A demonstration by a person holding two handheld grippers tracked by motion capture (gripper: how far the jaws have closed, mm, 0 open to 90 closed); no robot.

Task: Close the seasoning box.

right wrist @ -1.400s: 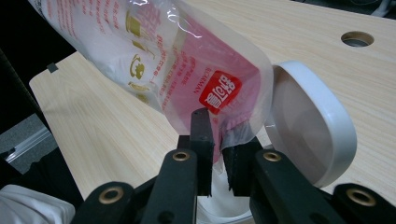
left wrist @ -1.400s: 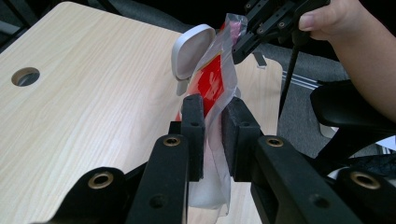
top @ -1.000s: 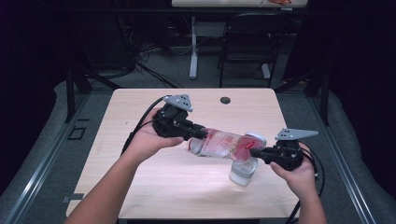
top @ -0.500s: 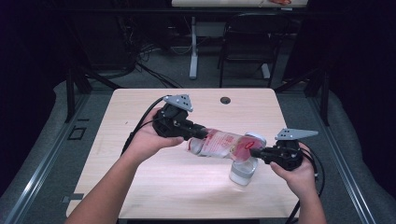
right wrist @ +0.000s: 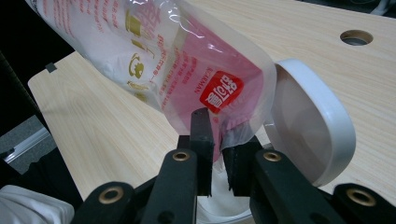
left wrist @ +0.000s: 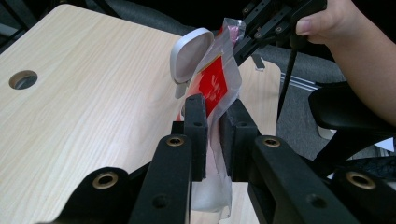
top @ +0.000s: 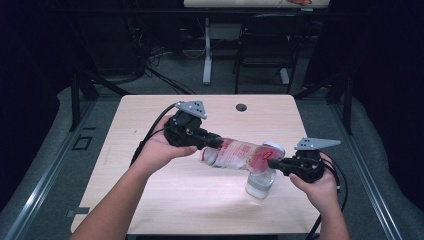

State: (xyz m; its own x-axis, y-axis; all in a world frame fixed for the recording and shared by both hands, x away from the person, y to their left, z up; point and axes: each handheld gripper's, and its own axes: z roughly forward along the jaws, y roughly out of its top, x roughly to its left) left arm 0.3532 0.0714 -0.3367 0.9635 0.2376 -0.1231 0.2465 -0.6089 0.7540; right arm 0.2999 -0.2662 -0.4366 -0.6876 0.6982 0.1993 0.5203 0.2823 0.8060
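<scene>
A clear plastic bag (top: 240,154) with red print and white powder hangs stretched between both grippers above the table (top: 150,115). My left gripper (top: 212,142) is shut on its left end; its jaws have just been closing with the bag between them, and its pads press the film (left wrist: 217,84). My right gripper (top: 272,162) is shut on the bag's other end (right wrist: 177,60). That end hangs over a clear jar (top: 260,185) with white contents. The jar's white hinged lid (top: 274,149) stands open, right beside the bag (right wrist: 308,121).
The table has a cable hole (top: 241,107) near its far edge. A black chair (top: 265,45) and a desk leg (top: 207,55) stand beyond it on the grey floor. Cables trail from both grippers across the tabletop and off its right side.
</scene>
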